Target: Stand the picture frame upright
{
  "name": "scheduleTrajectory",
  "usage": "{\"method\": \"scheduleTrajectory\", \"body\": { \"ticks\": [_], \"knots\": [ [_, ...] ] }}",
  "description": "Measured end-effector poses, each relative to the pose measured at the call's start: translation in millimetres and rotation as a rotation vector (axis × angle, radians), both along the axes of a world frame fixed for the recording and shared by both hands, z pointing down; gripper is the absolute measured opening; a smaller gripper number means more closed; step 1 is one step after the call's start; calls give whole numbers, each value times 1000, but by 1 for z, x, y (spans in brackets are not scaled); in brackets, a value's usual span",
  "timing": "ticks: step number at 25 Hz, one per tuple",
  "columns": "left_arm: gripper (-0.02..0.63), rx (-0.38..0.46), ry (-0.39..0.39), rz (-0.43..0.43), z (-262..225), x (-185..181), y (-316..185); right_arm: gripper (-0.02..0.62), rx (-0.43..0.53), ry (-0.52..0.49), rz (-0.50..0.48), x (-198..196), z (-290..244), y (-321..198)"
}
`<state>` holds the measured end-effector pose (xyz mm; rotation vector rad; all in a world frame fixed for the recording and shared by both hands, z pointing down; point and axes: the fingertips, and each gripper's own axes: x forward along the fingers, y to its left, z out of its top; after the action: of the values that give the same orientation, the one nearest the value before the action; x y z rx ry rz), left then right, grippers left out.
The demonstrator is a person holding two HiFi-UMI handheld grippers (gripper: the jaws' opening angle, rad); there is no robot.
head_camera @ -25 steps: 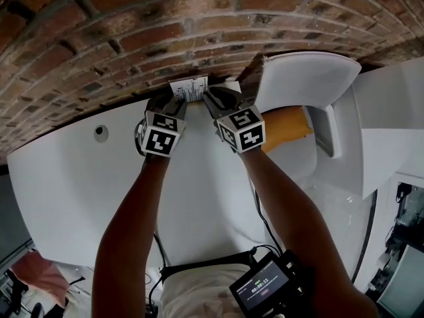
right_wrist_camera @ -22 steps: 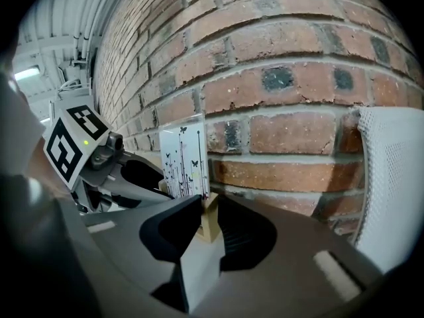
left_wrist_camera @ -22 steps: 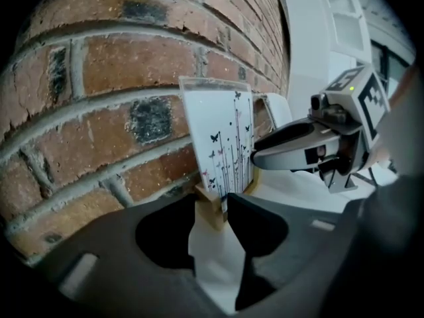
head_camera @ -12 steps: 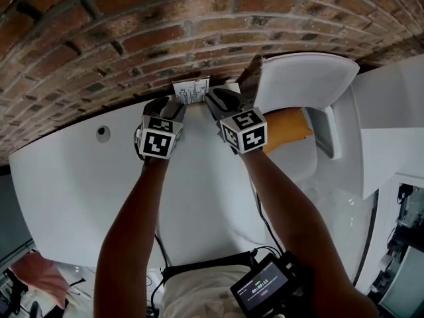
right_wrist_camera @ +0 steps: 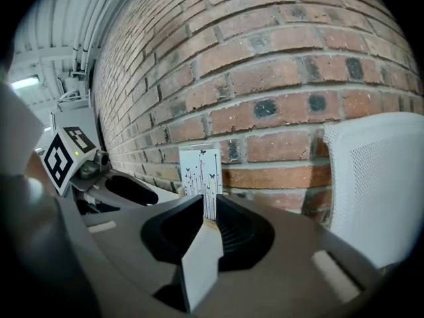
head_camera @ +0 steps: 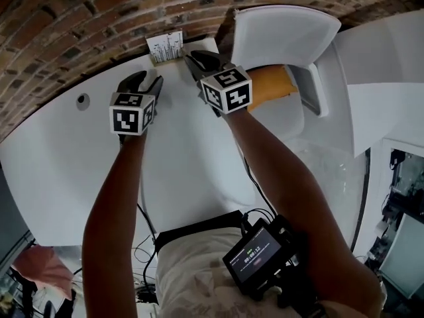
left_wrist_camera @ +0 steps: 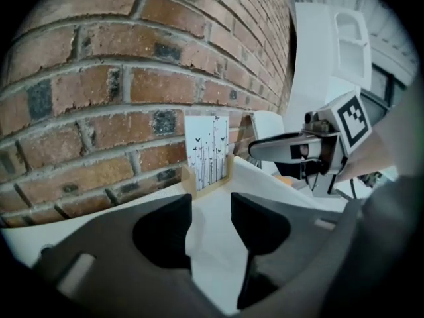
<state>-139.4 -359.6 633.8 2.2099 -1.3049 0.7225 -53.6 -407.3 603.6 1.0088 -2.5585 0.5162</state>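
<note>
Top centre, at the brick wall (head_camera: 79,18), the picture frame (head_camera: 165,46) is seen upright on the tabletop (head_camera: 185,151). Left claw (head_camera: 142,81) released, empty. Right claw (head_camera: 193,59) closing on nothing, just beside it. Both are best withdrawn straight, the frame left unbrushed.

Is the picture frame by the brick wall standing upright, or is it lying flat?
Upright. The picture frame stands on its lower edge on the white table, its printed face vertical, close to the brick wall.
</note>
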Motion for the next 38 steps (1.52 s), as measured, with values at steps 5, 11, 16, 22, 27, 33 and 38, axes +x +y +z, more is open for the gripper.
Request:
{"method": "scheduleTrajectory", "body": {
  "ticks": [5,11,16,22,27,33,38],
  "knots": [
    [143,-4,38,-9,-12,-2,40,34,-2,-25,27,12,-13,25],
    [72,21,54,22,-30,-4,86,8,19,-10,9,22,-29,68],
    [5,62,91,6,-52,-5,122,8,25,-15,-7,30,-43,111],
    [3,99,183,1,-74,-5,159,8,59,-41,-13,33,-69,144],
    [3,121,233,-24,-92,-9,192,8,87,-58,-45,35,-94,172],
    [3,144,248,-50,-115,-15,221,8,91,-55,-63,43,-108,210],
    [3,155,280,-52,-130,-10,245,6,86,-54,-48,53,-109,238]
  ]
}}
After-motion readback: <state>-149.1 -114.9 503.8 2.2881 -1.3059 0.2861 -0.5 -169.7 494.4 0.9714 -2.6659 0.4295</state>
